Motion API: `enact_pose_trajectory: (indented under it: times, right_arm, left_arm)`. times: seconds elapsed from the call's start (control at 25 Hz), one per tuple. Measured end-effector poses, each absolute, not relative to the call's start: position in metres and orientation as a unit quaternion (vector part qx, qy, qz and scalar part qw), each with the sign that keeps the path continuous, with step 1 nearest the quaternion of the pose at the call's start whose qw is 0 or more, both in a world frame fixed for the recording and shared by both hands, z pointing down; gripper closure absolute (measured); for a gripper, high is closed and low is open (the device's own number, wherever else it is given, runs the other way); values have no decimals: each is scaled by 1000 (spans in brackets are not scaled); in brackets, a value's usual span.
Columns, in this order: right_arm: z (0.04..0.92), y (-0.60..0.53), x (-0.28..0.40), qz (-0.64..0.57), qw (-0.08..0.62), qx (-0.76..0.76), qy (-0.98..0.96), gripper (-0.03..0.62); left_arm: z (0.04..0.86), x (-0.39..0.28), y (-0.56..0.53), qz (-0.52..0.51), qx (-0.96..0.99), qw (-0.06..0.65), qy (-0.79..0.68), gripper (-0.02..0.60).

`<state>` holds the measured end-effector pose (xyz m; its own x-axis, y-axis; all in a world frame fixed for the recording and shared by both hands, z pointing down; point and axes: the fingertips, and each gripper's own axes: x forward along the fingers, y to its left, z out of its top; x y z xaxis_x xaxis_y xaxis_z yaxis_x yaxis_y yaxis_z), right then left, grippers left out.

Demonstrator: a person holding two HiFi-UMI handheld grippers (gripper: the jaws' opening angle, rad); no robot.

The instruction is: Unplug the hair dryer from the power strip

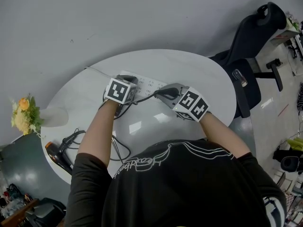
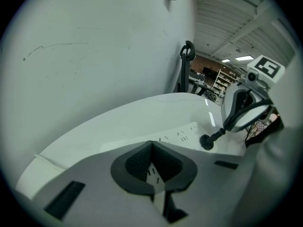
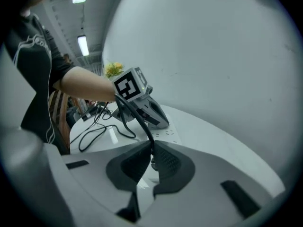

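A white power strip [image 1: 150,85] lies at the far side of the round white table [image 1: 203,74]. My left gripper [image 1: 135,84] is shut, and its tips [image 2: 151,144] rest down on the strip's [image 2: 184,135] left end. The black plug [image 2: 207,142] sits in a socket to its right. My right gripper [image 1: 159,93] is shut on the black cord [image 3: 142,122] just above the plug [image 3: 152,163], with the pads [image 3: 166,162] pinching it. The cord [image 1: 118,148] trails back to the black and orange hair dryer [image 1: 57,156] at the table's near left edge.
Yellow artificial flowers [image 1: 22,115] and a white object [image 1: 54,117] stand at the table's left rim. A black office chair [image 1: 251,60] is close to the table on the right. A grey wall rises behind the table. Loose cord loops [image 3: 94,131] lie left of the strip.
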<state>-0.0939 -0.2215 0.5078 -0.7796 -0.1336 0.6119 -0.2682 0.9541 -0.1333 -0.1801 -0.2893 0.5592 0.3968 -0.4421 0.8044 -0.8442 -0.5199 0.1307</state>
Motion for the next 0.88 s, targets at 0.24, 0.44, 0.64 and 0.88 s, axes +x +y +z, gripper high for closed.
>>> enact_pose_trajectory:
  times: [0.24, 0.44, 0.64, 0.88]
  right_arm:
    - [505, -230, -88, 246, 239, 137, -929, 583]
    - [501, -220, -94, 86, 295, 109, -945, 585]
    - [500, -215, -96, 60, 307, 91, -945, 585]
    - [501, -227, -84, 227, 230, 131, -937, 585]
  left_arm:
    - [553, -173, -292, 347, 807, 269, -396, 580]
    - [556, -175, -290, 349, 799, 281, -401, 580]
    - [554, -175, -291, 349, 802, 270, -402, 580]
    - [555, -175, -293, 350, 801, 266, -406, 580]
